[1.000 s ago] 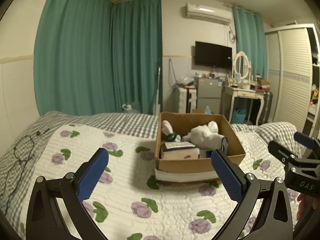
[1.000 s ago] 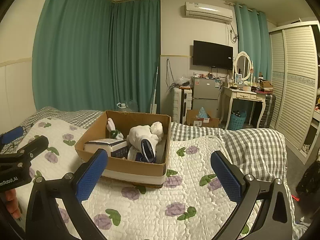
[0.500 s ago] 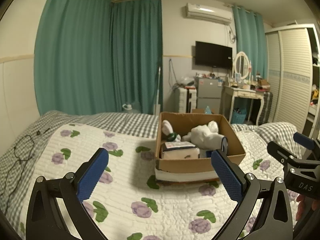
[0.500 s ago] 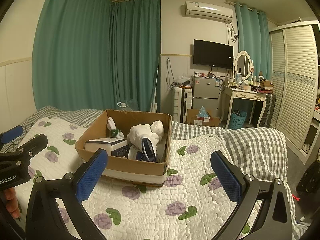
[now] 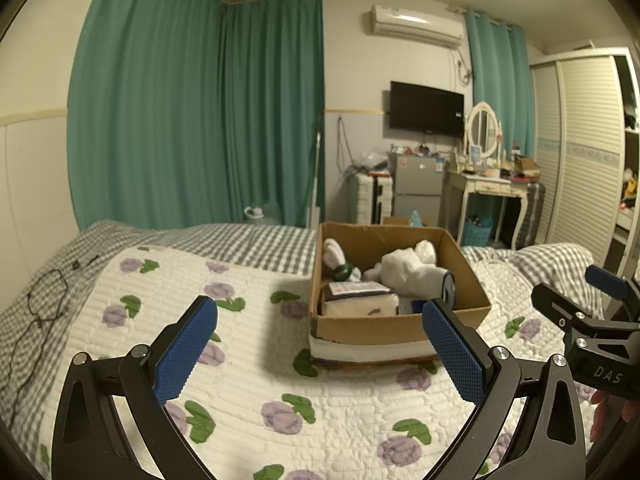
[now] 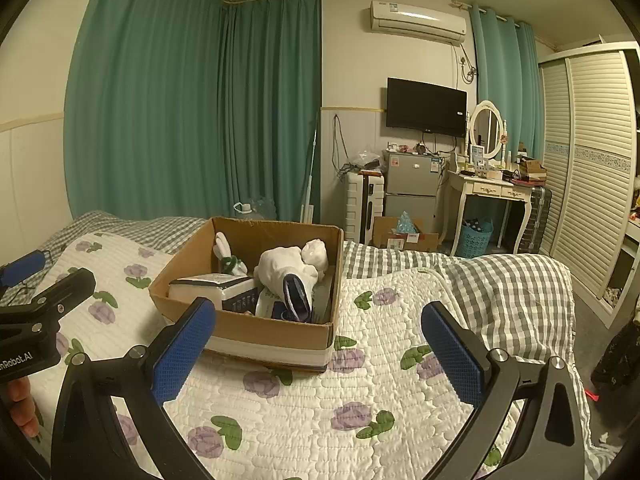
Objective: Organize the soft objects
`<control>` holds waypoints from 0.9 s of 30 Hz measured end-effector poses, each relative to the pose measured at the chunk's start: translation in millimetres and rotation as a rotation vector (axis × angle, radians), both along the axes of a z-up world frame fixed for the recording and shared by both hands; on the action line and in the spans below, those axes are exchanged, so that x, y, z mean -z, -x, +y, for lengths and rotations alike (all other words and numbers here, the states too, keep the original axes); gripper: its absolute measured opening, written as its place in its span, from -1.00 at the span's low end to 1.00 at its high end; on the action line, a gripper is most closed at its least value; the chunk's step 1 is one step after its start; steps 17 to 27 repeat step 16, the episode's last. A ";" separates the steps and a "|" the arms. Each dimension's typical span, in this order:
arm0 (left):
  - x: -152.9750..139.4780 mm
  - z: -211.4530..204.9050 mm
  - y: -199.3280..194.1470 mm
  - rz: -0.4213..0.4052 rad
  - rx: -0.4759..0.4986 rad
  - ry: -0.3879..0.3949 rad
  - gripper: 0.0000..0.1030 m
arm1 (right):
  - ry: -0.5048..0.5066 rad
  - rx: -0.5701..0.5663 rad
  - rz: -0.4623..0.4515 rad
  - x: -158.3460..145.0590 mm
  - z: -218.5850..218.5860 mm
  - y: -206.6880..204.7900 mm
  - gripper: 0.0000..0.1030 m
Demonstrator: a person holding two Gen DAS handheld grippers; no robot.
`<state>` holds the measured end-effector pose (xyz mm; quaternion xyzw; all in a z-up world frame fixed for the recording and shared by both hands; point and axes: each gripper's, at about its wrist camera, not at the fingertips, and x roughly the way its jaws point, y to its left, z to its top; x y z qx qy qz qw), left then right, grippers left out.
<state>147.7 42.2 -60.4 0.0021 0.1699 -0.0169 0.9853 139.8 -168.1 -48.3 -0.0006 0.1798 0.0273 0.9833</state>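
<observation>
Resting on the quilted bedspread [image 5: 248, 364], a square cardboard box [image 5: 394, 326] holds plush toys [image 5: 404, 270].

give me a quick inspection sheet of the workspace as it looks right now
Surface: white quilted bedspread with purple flowers over a grey checked sheet.
Job's things: open brown cardboard box on the bedspread, holding a white plush toy, a white boxed pack and a small white-and-green soft toy.
Clutter: nothing seen on the bedspread besides the box.
Grippers: left gripper and right gripper both open, empty, short of the box.
Cables: thin black cord on the sheet at the bed's left edge.
Surroundings: teal curtains, wall-mounted black television, white dressing table with oval mirror, louvred wardrobe.
</observation>
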 end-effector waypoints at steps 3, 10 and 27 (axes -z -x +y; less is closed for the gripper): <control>0.8 1.1 0.8 -0.001 0.000 0.003 1.00 | 0.002 -0.001 0.001 0.4 0.3 0.1 1.00; 2.3 1.6 2.8 0.004 -0.002 0.009 1.00 | 0.008 -0.003 0.006 2.5 2.3 0.0 1.00; 3.3 1.4 5.4 0.009 0.002 0.006 1.00 | 0.007 0.000 0.012 3.4 3.4 -1.4 1.00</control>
